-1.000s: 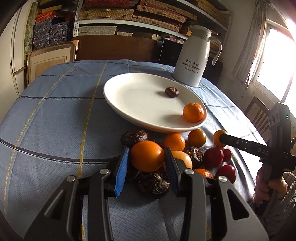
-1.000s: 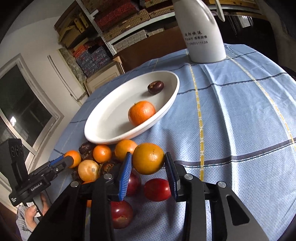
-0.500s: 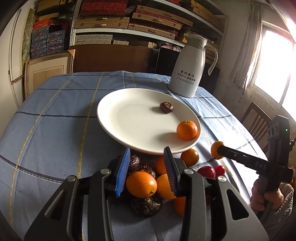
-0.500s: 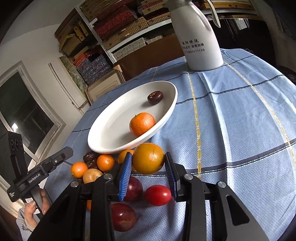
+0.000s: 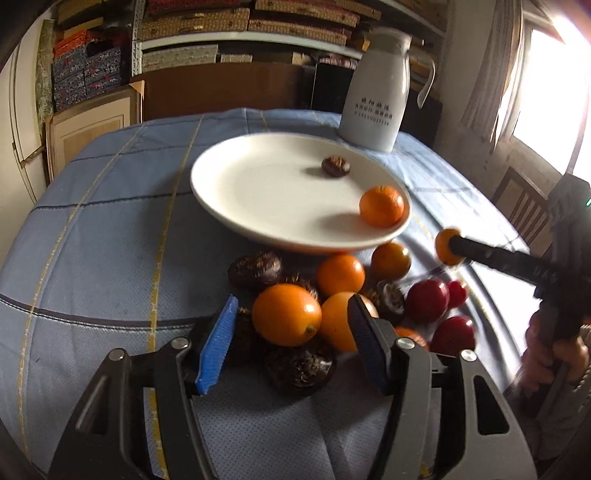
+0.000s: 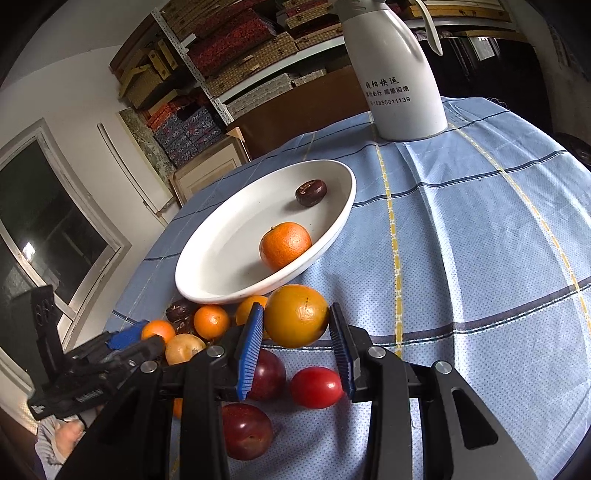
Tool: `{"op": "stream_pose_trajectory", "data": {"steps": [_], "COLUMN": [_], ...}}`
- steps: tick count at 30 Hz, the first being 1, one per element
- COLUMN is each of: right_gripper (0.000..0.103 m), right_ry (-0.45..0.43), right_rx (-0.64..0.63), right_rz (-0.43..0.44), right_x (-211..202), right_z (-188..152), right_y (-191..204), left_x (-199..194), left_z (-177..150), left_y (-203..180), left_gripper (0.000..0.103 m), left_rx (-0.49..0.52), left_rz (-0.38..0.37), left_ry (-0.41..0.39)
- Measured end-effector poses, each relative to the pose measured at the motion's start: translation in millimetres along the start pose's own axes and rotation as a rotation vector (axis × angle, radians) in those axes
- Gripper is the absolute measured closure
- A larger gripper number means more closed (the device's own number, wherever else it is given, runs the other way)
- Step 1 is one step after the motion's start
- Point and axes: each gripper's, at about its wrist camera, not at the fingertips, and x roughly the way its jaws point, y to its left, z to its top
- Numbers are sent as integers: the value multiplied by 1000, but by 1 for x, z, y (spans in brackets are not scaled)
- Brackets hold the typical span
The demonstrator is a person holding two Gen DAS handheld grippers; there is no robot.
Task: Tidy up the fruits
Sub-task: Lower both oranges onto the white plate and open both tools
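Note:
A white oval plate (image 5: pixel 258 192) (image 6: pixel 207 273) on the blue cloth holds a tangerine (image 5: pixel 381 205) (image 6: pixel 285 244) and a dark brown fruit (image 5: pixel 335 166) (image 6: pixel 311 192). In front of it lies a pile of oranges, dark fruits and red plums. My left gripper (image 5: pixel 290 332) is open, its jaws on either side of an orange (image 5: pixel 286 314) in the pile. My right gripper (image 6: pixel 295 341) is shut on an orange (image 6: pixel 296 315) held above the red plums (image 6: pixel 316 387); it also shows in the left wrist view (image 5: pixel 448 246).
A white thermos jug (image 5: pixel 376 99) (image 6: pixel 400 70) stands behind the plate. Shelves of boxes (image 5: pixel 240 22) line the wall. A wooden chair (image 5: pixel 522 206) stands at the table's right side. The left gripper's body (image 6: pixel 74 376) is low at the left of the right wrist view.
My left gripper has opened wider and dropped back down around the orange in the pile. My right gripper has kept its orange, shifting slightly toward the plate.

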Motion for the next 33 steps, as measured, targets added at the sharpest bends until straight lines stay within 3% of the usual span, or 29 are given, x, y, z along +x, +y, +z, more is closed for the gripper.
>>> {"op": "stream_pose_trajectory", "data": {"steps": [2,9,14,18,24,26,27,28,33], "right_gripper": [66,66,66,66,64,58,48,46,46], "right_ry": [-4,-29,-41,-31,24,25,26,18,-20], "right_rx": [7,15,54,12,11,21,24,27,16], "right_rz": [3,17,73,36,20,25,25,20,27], "right_x": [-1,-7,-3,20,69,75,76,74,59], "right_z": [0,2,33,69,90,90,90,89,84], "right_y": [-1,-3,-1,13,14,11,9,9,10], "left_x": [-4,-19,-26,1,54,59,60,59,44], "left_z": [0,7,54,90,104,101,100,100,96], "left_y": [0,5,3,3,15,18,20,22,25], "left_gripper": [64,64,64,64,64,63,57,50,40], "left_rx": [0,-38,-19,-29,-65,-66,-67,-71,-69], "left_rz": [-2,-15,11,7,2,1,2,4,17], "left_ry": [-11,-61,-117,-104,-39,-34,-31,-34,-70]}}
